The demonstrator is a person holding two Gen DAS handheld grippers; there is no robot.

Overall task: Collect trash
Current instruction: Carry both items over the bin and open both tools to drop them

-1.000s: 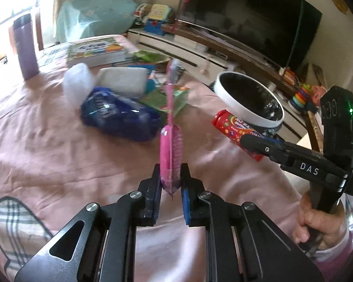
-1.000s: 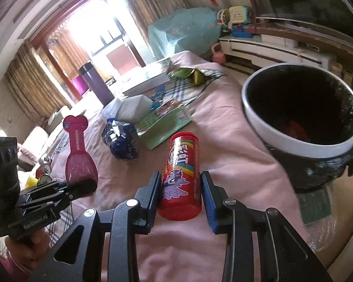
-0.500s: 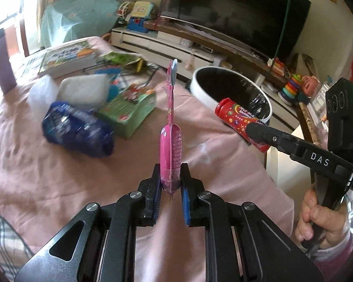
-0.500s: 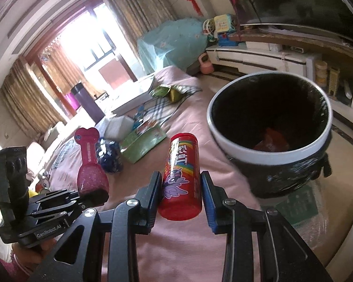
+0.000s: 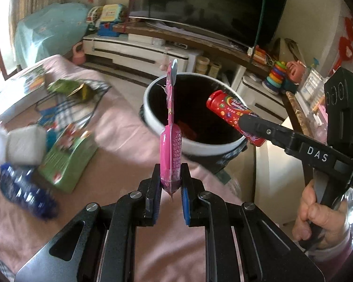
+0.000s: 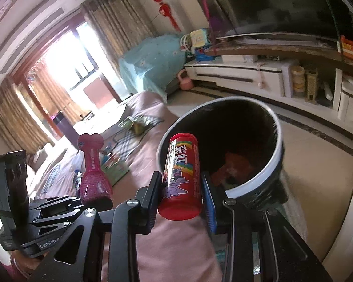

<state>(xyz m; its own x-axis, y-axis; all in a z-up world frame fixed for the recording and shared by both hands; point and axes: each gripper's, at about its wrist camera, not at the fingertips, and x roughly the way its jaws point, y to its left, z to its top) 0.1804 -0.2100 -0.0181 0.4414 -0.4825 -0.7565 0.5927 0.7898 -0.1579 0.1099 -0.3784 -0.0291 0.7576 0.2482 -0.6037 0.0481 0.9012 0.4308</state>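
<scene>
Two items held: left gripper [image 5: 168,193] jaws pinching pink wrapper [image 5: 170,151], right gripper [image 6: 182,203] jaws clamping red tube [image 6: 181,176], both near bin [image 6: 276,162] at 12 o'clock. Risk: early release, landing outside rim.

A: Where's the red candy tube [image 6: 181,176]?
B: Raised, tilted, top over the white-rimmed trash bin [image 6: 277,155].

A: And the pink wrapper [image 5: 170,145]?
B: Upright, edge-on, in front of the bin; red scraps inside.
</scene>
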